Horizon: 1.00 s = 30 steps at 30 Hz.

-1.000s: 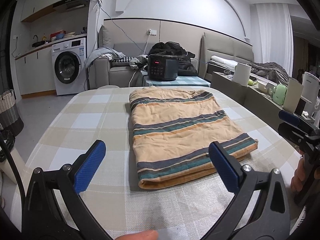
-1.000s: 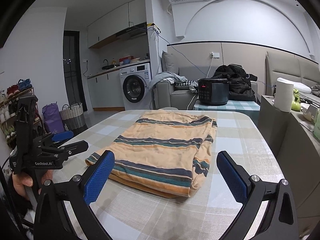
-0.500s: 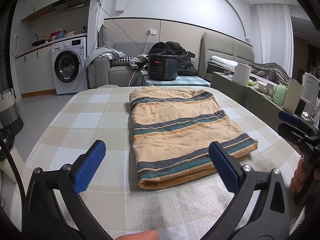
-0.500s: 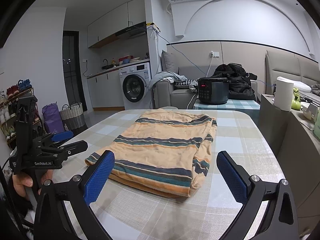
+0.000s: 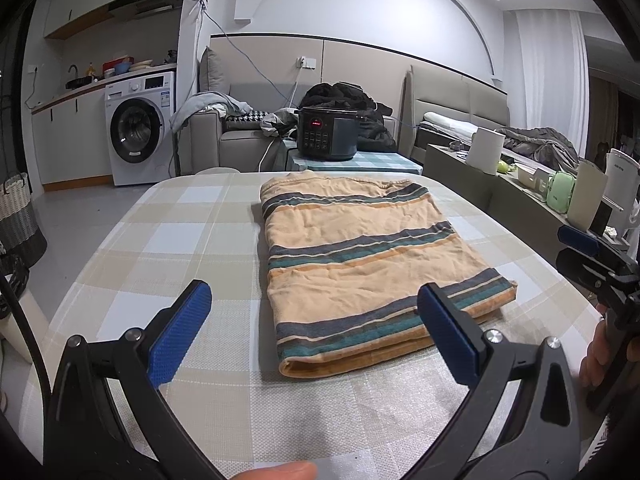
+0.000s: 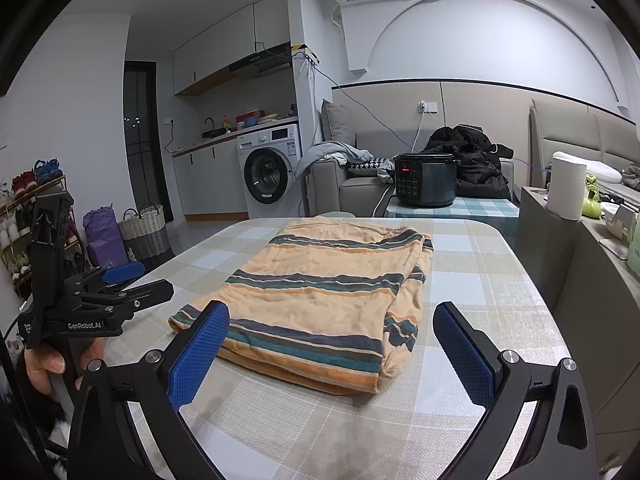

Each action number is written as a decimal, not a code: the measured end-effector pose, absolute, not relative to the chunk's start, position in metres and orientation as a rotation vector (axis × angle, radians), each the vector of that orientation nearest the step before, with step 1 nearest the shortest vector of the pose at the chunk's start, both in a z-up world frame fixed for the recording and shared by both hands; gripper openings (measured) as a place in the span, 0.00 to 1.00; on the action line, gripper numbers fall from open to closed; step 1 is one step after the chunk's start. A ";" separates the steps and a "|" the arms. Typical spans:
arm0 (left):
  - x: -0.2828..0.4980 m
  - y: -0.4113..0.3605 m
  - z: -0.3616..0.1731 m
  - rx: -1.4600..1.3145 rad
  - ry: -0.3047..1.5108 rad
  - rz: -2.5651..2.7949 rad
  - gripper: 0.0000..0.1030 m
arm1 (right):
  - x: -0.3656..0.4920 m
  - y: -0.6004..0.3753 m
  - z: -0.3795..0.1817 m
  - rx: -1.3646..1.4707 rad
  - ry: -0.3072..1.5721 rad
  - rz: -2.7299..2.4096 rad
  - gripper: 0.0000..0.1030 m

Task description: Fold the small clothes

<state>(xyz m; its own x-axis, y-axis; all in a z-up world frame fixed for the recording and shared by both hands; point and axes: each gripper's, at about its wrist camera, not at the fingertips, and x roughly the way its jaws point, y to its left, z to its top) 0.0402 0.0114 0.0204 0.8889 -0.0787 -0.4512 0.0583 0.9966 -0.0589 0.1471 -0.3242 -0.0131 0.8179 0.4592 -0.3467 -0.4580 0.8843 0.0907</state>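
Garment [image 5: 360,264] folded on table [image 5: 168,248] | ahead of both jaws, untouched | left gripper [image 5: 316,332] wide | right gripper [image 6: 332,348] wide

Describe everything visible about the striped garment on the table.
The orange soft-fabric garment with grey, teal and white stripes lies flat, folded into a rough rectangle of stacked layers, on the beige-and-white checked tablecloth. Its surface is lightly wrinkled. Only the tablecloth touches it; both open grippers are short of its near edge.
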 end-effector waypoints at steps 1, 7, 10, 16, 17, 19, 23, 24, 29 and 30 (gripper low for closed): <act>0.040 0.012 0.020 -0.045 0.472 -0.074 0.99 | 0.147 -0.324 -0.013 0.004 0.371 0.488 1.00; 0.043 0.010 0.019 -0.060 0.481 -0.066 0.99 | 0.147 -0.324 -0.013 0.005 0.371 0.488 1.00; 0.043 0.010 0.019 -0.064 0.483 -0.063 0.99 | 0.147 -0.324 -0.013 0.005 0.371 0.488 1.00; 0.043 0.010 0.019 -0.063 0.481 -0.062 0.99 | 0.147 -0.324 -0.013 0.006 0.371 0.488 1.00; 0.043 0.010 0.018 -0.064 0.481 -0.062 0.99 | 0.147 -0.324 -0.013 0.006 0.371 0.488 1.00; 0.043 0.010 0.019 -0.064 0.482 -0.062 0.99 | 0.147 -0.324 -0.013 0.005 0.372 0.488 1.00; 0.043 0.010 0.019 -0.064 0.481 -0.062 0.99 | 0.146 -0.324 -0.013 0.005 0.371 0.487 1.00; 0.043 0.010 0.019 -0.064 0.482 -0.061 0.99 | 0.146 -0.324 -0.013 0.006 0.372 0.487 1.00; 0.042 0.009 0.019 -0.063 0.482 -0.064 0.99 | 0.146 -0.323 -0.013 0.005 0.372 0.487 1.00; 0.042 0.008 0.018 -0.057 0.480 -0.066 0.99 | 0.146 -0.323 -0.013 0.006 0.372 0.488 1.00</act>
<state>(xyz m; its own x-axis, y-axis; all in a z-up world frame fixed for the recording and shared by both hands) 0.0422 0.0082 0.0184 0.8851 -0.0771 -0.4590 0.0501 0.9962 -0.0708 0.1461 -0.3232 -0.0128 0.8179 0.4587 -0.3474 -0.4566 0.8848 0.0931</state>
